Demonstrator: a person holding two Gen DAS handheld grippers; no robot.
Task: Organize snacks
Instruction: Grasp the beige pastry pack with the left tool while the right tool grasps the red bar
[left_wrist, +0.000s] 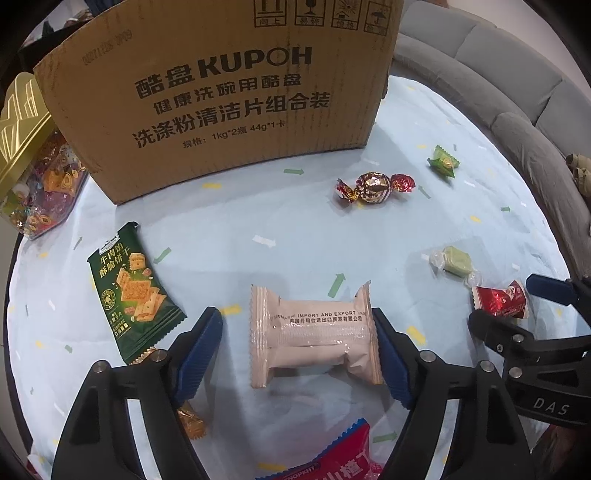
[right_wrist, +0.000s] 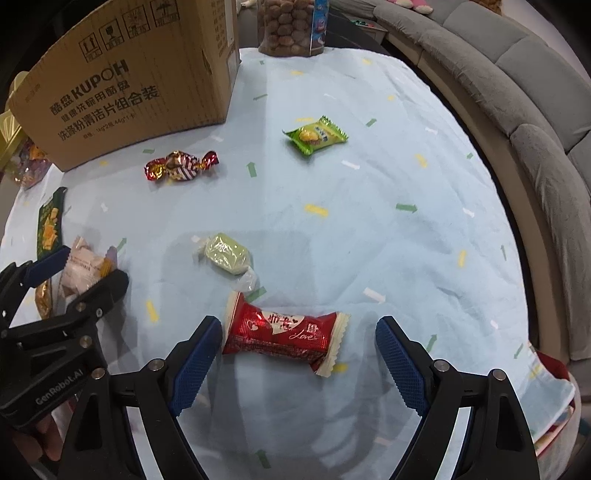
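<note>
My left gripper (left_wrist: 297, 347) is open, its jaws on either side of a pink snack packet (left_wrist: 314, 336) that lies on the light blue cloth; the right finger touches the packet's edge. My right gripper (right_wrist: 299, 350) is open around a red "Love" candy (right_wrist: 284, 332), the left finger close to it. In the left wrist view the right gripper (left_wrist: 506, 299) and the red candy (left_wrist: 498, 299) show at the right. In the right wrist view the left gripper (right_wrist: 79, 271) and pink packet (right_wrist: 83, 271) show at the left.
A KUPOH cardboard box (left_wrist: 229, 99) stands at the back. Loose on the cloth: a green cracker packet (left_wrist: 133, 291), a foil-wrapped chocolate (left_wrist: 373, 186), a green candy (right_wrist: 316, 134), a pale green candy (right_wrist: 227, 256), a red packet (left_wrist: 332, 458). A gold-lidded candy jar (left_wrist: 33, 177) at left, a nut jar (right_wrist: 291, 26) behind, a grey sofa (right_wrist: 535, 110) right.
</note>
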